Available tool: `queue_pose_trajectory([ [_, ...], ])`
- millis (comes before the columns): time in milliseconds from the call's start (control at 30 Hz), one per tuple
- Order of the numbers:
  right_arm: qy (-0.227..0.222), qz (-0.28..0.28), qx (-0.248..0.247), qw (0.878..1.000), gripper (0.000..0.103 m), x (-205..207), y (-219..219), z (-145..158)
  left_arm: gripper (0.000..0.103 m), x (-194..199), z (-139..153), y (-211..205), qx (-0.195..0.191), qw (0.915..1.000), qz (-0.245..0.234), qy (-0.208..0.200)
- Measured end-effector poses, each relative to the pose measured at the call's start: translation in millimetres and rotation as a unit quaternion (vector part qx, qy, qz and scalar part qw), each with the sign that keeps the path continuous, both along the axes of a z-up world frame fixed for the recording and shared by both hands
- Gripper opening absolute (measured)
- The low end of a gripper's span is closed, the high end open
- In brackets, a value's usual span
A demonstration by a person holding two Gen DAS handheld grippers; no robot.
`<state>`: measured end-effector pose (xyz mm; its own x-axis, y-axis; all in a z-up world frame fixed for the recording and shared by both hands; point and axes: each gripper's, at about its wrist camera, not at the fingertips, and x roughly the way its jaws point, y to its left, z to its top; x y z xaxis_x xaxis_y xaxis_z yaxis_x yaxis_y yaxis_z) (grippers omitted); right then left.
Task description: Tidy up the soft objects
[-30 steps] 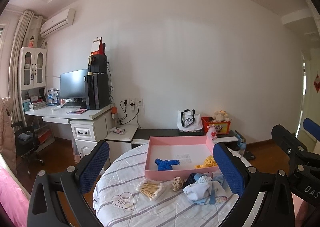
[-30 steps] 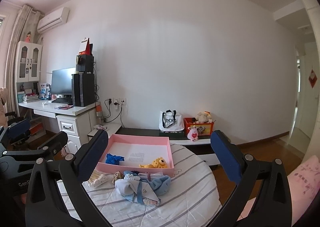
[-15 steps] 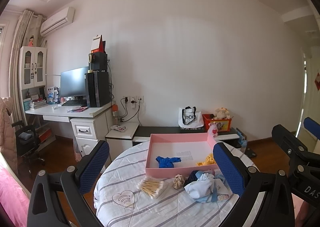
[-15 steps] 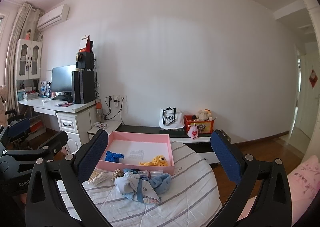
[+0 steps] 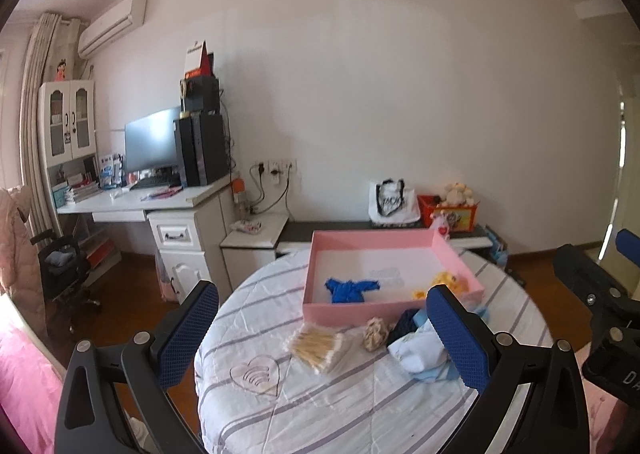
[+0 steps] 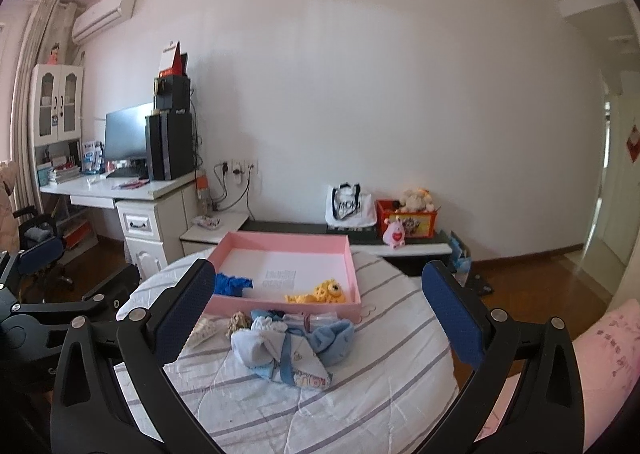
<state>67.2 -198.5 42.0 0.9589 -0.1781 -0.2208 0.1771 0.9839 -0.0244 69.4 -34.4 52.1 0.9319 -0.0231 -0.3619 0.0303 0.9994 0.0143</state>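
Over by the wall, a white desk [image 5: 132, 201] carrying a dark monitor [image 5: 152, 141] and a black tower [image 5: 202, 149]; air conditioner [image 5: 112, 25] up high, white tote bag [image 6: 350, 205] beside a red box [image 6: 406, 219] of what look like plush toys

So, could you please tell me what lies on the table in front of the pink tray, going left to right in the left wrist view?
Embroidered heart → bundle of cotton swabs → small beige scrunched item → pale blue pile of soft clothes, partly hidden behind the left gripper's finger.

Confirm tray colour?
Pink tray, white floor inside; clearest in the right wrist view.
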Motion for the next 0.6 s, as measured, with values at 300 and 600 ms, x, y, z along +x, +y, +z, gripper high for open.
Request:
queue_pose_trajectory([
  [300,0.070,0.001,0.021,0.997,0.103,35.6,-5.3,-33.3,0.103,36.7,-31.0,8.3,0.008,0.9973,0.019,0.070],
  [600,0.159,0.012,0.043,0.986,0.103,82.9,-7.0,-80.7,0.103,91.8,-75.8,25.6,0.006,0.9858,0.045,0.162],
])
